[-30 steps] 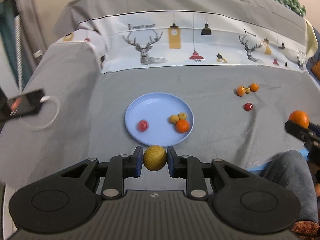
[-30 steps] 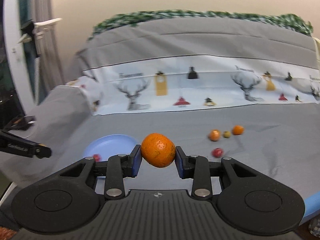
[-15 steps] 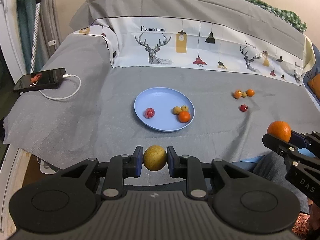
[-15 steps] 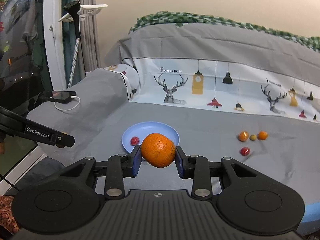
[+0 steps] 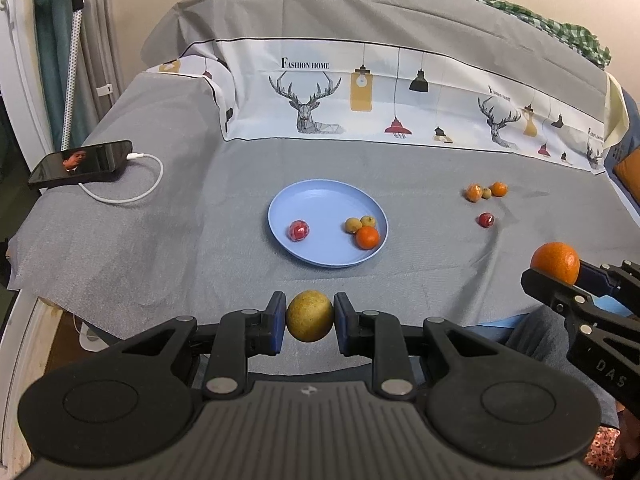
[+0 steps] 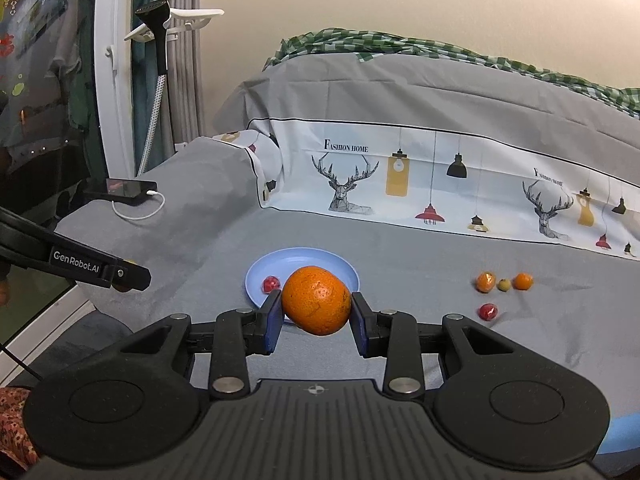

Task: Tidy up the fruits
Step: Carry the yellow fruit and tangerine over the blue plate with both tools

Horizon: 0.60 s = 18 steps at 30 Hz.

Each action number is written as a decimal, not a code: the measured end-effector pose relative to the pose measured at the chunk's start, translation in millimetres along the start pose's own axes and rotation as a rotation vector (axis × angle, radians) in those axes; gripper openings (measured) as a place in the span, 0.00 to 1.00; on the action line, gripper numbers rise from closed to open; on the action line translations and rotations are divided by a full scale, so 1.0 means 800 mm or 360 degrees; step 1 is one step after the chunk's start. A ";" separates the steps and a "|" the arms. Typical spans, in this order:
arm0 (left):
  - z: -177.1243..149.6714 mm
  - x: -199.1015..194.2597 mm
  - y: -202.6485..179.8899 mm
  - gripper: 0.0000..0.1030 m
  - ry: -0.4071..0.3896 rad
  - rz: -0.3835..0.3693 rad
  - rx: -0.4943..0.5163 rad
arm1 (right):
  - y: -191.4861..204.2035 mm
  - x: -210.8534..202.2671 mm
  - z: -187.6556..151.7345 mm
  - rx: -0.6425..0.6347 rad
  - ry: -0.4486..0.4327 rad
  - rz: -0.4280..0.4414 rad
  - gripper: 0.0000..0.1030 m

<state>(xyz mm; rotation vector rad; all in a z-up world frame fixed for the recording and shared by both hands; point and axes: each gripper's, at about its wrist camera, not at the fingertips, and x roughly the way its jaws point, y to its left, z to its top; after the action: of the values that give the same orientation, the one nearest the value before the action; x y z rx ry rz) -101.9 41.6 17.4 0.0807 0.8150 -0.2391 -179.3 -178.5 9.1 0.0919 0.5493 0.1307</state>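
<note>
My left gripper (image 5: 309,322) is shut on a yellow-green pear (image 5: 309,321), held above the near edge of the grey cloth. My right gripper (image 6: 316,312) is shut on a large orange (image 6: 316,300); the same orange (image 5: 555,261) shows at the right in the left wrist view. A blue plate (image 5: 320,196) lies mid-cloth with a red fruit (image 5: 298,230), two small yellow fruits (image 5: 353,224) and a small orange (image 5: 367,237) in it. Loose on the cloth to the right lie two small oranges (image 5: 474,192), a small green fruit (image 5: 486,193) and a red fruit (image 5: 485,220).
A phone (image 5: 82,162) on a white charging cable (image 5: 132,196) lies at the cloth's left. A printed deer-and-lamp cloth (image 5: 400,108) covers the rise behind. A garment steamer (image 6: 158,52) and curtains stand at the far left. A grey-clad knee (image 5: 532,332) shows low right.
Both grippers drew back from the plate during the first half second, so more of the cloth and the phone came into view. Since then both have kept still, each with its fruit.
</note>
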 end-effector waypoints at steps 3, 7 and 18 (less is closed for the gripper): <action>0.000 0.003 0.000 0.27 0.0013 -0.0003 0.0000 | 0.001 0.004 -0.001 0.0009 0.0016 -0.0004 0.36; 0.002 0.007 0.002 0.27 0.0028 -0.0005 -0.0004 | 0.001 0.010 -0.001 0.0017 0.0040 -0.0003 0.36; 0.011 0.029 0.006 0.27 0.0064 -0.0007 0.0006 | 0.005 0.035 -0.001 -0.0007 0.0122 0.0011 0.36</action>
<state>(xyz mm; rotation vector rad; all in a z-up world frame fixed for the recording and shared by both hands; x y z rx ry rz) -79.0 40.5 6.3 0.0876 0.8550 -0.2439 -156.4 -170.4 -5.9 0.0849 0.6249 0.1423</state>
